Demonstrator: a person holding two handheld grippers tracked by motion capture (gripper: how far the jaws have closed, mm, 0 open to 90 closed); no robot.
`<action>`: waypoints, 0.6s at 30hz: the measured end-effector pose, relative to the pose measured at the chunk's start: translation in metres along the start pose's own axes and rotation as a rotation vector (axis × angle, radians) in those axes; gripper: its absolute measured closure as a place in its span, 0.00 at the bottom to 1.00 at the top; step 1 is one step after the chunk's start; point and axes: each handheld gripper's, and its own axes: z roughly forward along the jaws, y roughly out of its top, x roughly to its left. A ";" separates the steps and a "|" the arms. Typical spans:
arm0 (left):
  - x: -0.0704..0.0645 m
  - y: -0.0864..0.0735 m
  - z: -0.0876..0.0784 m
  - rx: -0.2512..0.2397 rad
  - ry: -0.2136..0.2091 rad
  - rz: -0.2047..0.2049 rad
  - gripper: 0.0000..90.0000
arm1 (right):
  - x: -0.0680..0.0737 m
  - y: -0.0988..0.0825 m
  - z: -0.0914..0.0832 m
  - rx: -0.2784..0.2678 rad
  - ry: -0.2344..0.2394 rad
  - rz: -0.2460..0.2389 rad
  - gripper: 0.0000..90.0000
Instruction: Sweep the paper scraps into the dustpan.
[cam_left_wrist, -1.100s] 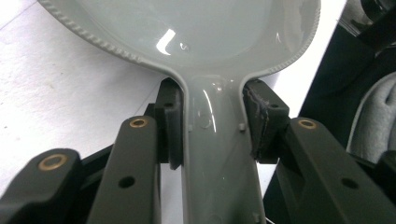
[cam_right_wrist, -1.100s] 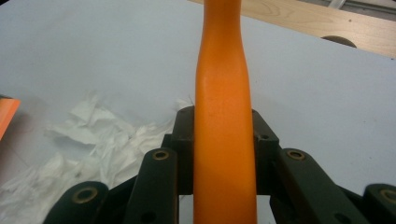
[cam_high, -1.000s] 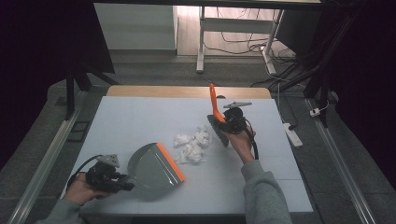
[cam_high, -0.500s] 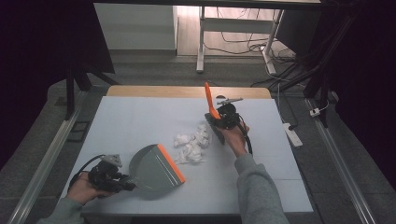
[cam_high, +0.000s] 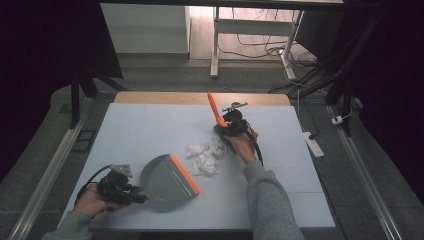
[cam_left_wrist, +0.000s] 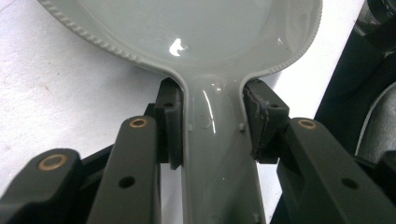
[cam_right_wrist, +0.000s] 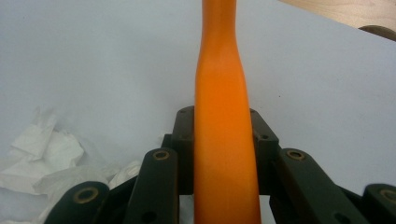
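Observation:
A grey dustpan (cam_high: 162, 177) with an orange lip lies at the table's front left, its mouth toward a heap of crumpled white paper (cam_high: 205, 156). My left gripper (cam_high: 132, 194) is shut on the dustpan handle (cam_left_wrist: 217, 140), its pads (cam_left_wrist: 170, 126) pressing both sides. Just right of the heap, my right gripper (cam_high: 226, 129) is shut on an orange brush handle (cam_high: 214, 109) that slants up and away. In the right gripper view the handle (cam_right_wrist: 223, 116) runs between the jaws of that gripper (cam_right_wrist: 223, 140), with the paper (cam_right_wrist: 42, 158) at lower left. The brush head is hidden.
The pale blue table (cam_high: 150, 130) ends in a wooden strip (cam_high: 200, 98) at the far side. Metal rails (cam_high: 55, 160) run along both sides. A power strip (cam_high: 313, 143) lies on the floor at the right, with desk legs and cables beyond.
My right hand has carried the brush a little leftward, toward the paper heap, and the handle tip has shifted left with it. The left hand and dustpan have stayed put.

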 end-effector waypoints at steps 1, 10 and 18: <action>0.000 0.000 0.000 0.000 -0.001 0.002 0.69 | 0.000 0.000 0.000 0.002 0.005 0.006 0.78; 0.000 0.001 0.002 0.000 -0.004 0.000 0.69 | 0.022 0.000 0.001 0.020 0.050 -0.067 0.78; 0.000 0.001 0.002 -0.001 -0.006 -0.001 0.69 | 0.049 0.000 0.002 0.028 0.103 -0.132 0.78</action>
